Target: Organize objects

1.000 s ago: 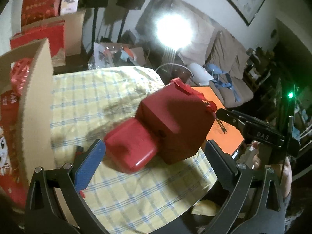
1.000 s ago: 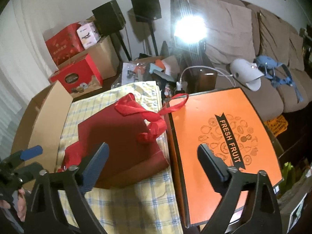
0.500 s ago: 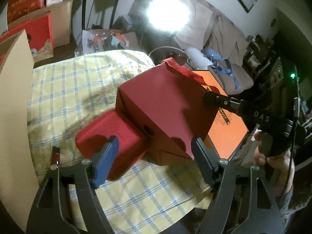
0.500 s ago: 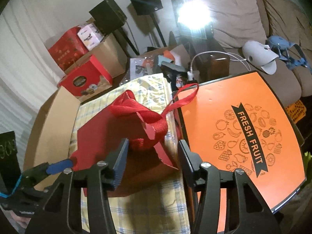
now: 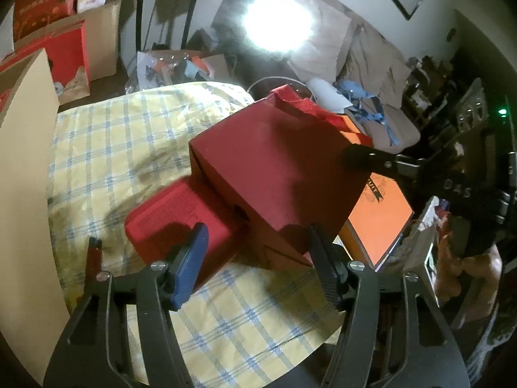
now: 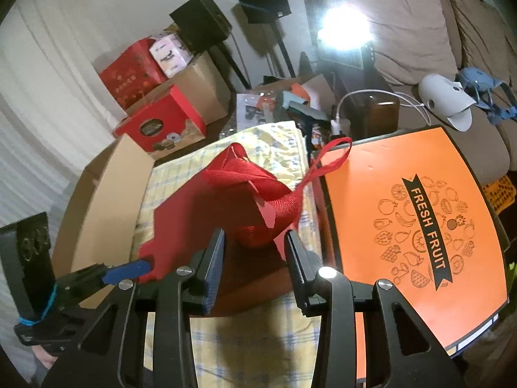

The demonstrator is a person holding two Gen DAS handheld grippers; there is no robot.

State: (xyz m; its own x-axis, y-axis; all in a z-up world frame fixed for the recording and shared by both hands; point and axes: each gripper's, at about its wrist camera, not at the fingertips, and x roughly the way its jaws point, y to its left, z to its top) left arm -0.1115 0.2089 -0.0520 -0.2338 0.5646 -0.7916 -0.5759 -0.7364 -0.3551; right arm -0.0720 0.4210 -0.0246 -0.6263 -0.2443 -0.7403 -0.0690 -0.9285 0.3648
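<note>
Both grippers' jaws are closing. The left gripper (image 5: 255, 245) straddles a flat red box (image 5: 181, 216) protruding from a red paper bag (image 5: 274, 174). The right gripper (image 6: 255, 252) straddles its ribbon-handled mouth (image 6: 258, 190). The bag lies sideways on the checked cloth (image 5: 129, 135), its mouth pointing far-right toward the orange box (image 6: 413, 213).

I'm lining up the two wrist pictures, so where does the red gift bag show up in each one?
Left wrist view: the red gift bag lies on its side at centre, beyond the left gripper, a red box at its open end.
Right wrist view: it lies centre-left, ribbon handles bunched on top, ahead of the right gripper.
Shared landmark: the orange fruit box, right of the bag in both.
</note>
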